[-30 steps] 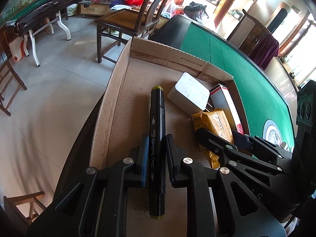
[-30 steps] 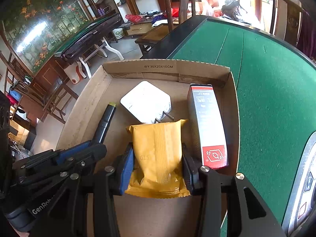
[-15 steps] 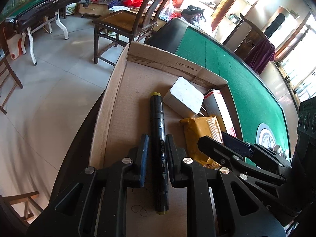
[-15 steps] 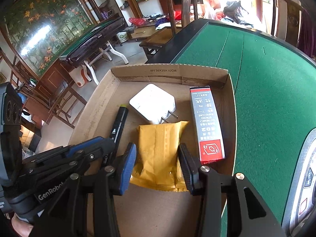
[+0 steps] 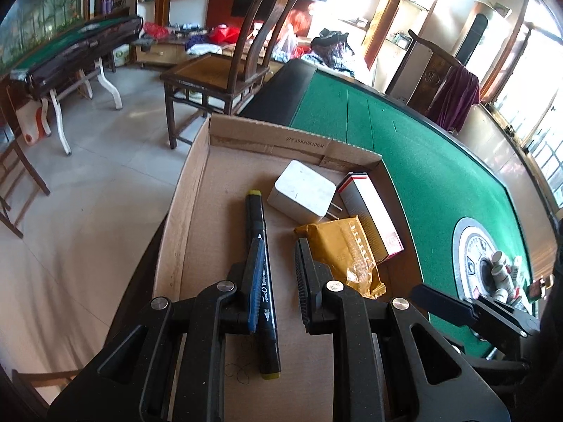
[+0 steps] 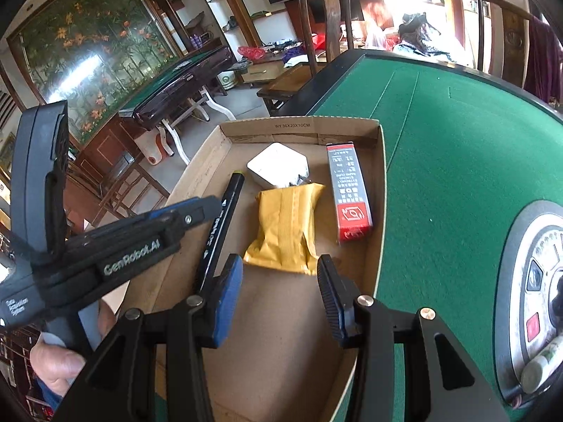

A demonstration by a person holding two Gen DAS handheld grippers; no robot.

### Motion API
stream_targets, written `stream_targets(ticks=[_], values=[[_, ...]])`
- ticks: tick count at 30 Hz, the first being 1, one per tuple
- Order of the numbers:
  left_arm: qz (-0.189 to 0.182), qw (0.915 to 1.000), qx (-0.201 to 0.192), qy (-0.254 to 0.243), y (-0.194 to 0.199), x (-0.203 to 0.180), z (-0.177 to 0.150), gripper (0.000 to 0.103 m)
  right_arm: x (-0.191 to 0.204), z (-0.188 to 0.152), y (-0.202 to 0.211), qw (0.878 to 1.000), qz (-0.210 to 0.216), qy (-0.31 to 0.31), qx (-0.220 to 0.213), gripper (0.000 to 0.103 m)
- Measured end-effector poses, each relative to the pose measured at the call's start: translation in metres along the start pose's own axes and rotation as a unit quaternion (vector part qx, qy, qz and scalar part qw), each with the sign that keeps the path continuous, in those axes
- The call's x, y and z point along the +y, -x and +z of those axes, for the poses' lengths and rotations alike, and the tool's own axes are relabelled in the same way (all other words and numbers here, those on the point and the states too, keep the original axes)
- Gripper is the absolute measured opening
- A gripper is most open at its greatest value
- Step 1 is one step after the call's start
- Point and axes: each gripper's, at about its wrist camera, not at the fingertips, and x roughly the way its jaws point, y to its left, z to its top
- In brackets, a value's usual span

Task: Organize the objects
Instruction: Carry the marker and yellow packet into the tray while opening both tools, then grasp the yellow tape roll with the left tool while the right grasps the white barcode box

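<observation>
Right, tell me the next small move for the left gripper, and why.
Probably lift the left gripper straight up, clear of the shallow cardboard box. Its jaws stand open, and the black yellow-tipped marker pen lies on the box floor against one finger, so a sideways pull might drag it.

A green felt tabletop (image 6: 457, 161) with a dark rim carried a shallow cardboard box (image 6: 381, 183) at its left edge. A round grey control panel (image 6: 538, 281) sat set into the felt well right of the box, with a small white tube (image 6: 536, 369) lying at the panel's near side.
</observation>
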Motion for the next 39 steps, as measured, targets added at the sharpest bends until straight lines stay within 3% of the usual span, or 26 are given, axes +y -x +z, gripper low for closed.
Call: stream_targets(ticks=[15, 19, 25, 29, 31, 34, 37, 39], values=[[0.027, 0.9981, -0.027, -0.049, 0.004, -0.029, -0.008, 0.016, -0.038, -0.065, 0.075, 0.999, 0.028, -0.031, -0.03, 0.044], [0.025, 0.9971, -0.035, -0.063, 0.008, -0.039, -0.012, 0.025, -0.066, -0.088, 0.104, 0.998, 0.02, -0.051, -0.044, 0.044], [0.004, 0.9933, -0.058, -0.099, 0.02, -0.068, -0.026, 0.043, -0.112, -0.12, 0.133, 0.995, 0.008, -0.089, -0.055, 0.044], [-0.055, 0.9885, -0.052, -0.131, 0.029, -0.098, -0.04, 0.046, -0.137, -0.136, 0.155, 0.991, -0.002, -0.11, -0.074, 0.045], [-0.088, 0.9824, -0.042, -0.159, 0.033, -0.116, -0.049, 0.046, -0.148, -0.143, 0.166, 0.989, -0.003, -0.12, -0.086, 0.045], [-0.138, 0.9638, -0.003, -0.228, 0.033, -0.152, -0.071, 0.048, -0.167, -0.153, 0.182, 0.984, -0.004, -0.143, -0.104, 0.048], [-0.168, 0.9386, 0.042, -0.299, 0.033, -0.182, -0.098, 0.049, -0.184, -0.16, 0.196, 0.979, -0.015, -0.163, -0.121, 0.049], [-0.169, 0.9228, 0.054, -0.342, 0.035, -0.198, -0.116, 0.049, -0.195, -0.162, 0.205, 0.975, -0.025, -0.178, -0.134, 0.049]])
